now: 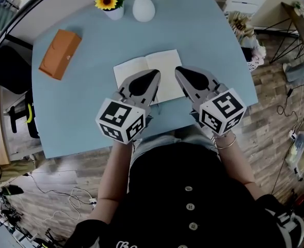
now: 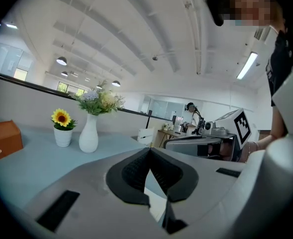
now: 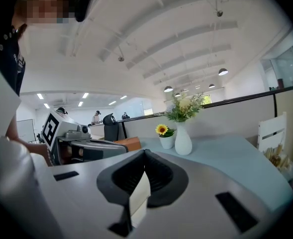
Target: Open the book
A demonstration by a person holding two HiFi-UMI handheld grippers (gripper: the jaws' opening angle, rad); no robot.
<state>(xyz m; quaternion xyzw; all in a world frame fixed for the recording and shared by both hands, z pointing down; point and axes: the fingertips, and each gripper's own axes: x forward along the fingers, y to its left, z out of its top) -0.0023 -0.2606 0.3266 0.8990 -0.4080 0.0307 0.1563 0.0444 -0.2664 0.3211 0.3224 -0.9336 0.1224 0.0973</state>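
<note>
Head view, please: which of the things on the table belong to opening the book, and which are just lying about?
For the job:
book, lying open
right claw, shut on a page
left claw

Lying about:
orange box
white vase
potted sunflower

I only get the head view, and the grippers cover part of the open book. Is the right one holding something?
Observer: Yes, the right gripper pinches a cream page between its jaws.
Operator: And the left one?
Observer: The left gripper has its jaws touching at the tips; I can't tell if a page is caught.
Operator: What flowers are in the tall vase?
Observer: The vase holds pale yellow and white blooms with green sprigs.
</note>
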